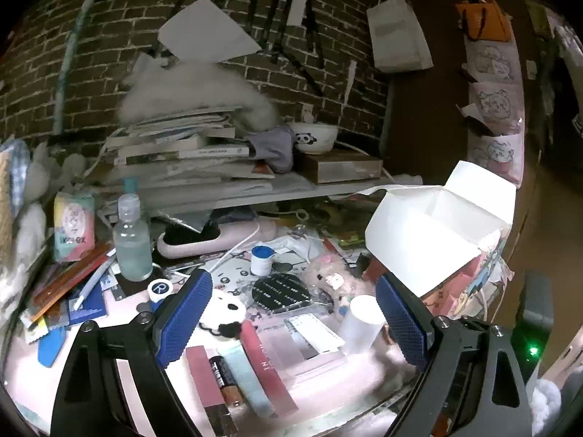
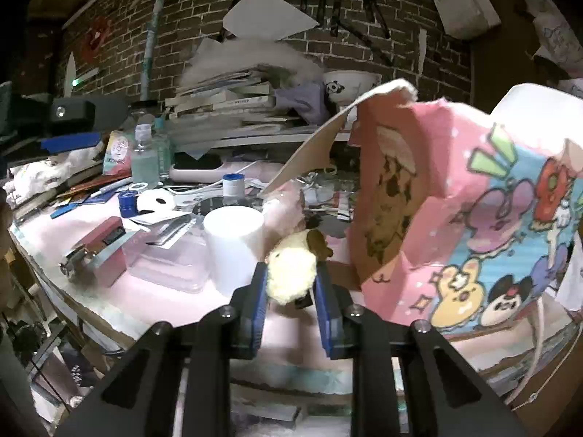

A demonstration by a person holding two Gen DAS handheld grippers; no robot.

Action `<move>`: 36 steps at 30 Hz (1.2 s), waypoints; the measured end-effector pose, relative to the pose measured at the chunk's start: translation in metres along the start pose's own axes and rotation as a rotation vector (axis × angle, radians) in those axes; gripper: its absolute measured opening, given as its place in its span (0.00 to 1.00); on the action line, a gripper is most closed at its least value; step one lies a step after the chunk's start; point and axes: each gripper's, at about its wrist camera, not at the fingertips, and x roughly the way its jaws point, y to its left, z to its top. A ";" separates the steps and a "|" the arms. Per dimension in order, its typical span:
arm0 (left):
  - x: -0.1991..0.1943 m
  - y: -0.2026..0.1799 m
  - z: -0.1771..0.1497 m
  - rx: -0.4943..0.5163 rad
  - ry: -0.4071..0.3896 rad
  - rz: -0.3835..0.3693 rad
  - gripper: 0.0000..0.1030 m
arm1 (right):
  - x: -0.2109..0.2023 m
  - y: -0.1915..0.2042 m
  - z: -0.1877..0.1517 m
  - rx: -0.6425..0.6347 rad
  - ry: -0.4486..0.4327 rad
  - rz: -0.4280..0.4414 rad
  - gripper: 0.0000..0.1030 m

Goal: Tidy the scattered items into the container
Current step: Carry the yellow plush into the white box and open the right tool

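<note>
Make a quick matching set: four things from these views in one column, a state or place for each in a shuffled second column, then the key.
Things:
1. right claw
2. left claw
3. panda bowl
4. cartoon box

States or places:
A. on the shelf beside the book stack
B. open, flaps up
C. shut on a yellow plush toy
D. open, holding nothing

Pairs: 1-C, 2-D, 3-A, 4-B

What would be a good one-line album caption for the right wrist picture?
The right gripper jaws clamp a yellow plush toy beside the open pink cartoon box on a cluttered desk.
</note>
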 end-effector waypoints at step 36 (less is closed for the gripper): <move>-0.008 0.019 -0.002 -0.039 -0.007 0.041 0.87 | -0.064 -0.002 0.115 -0.156 -0.183 0.087 0.21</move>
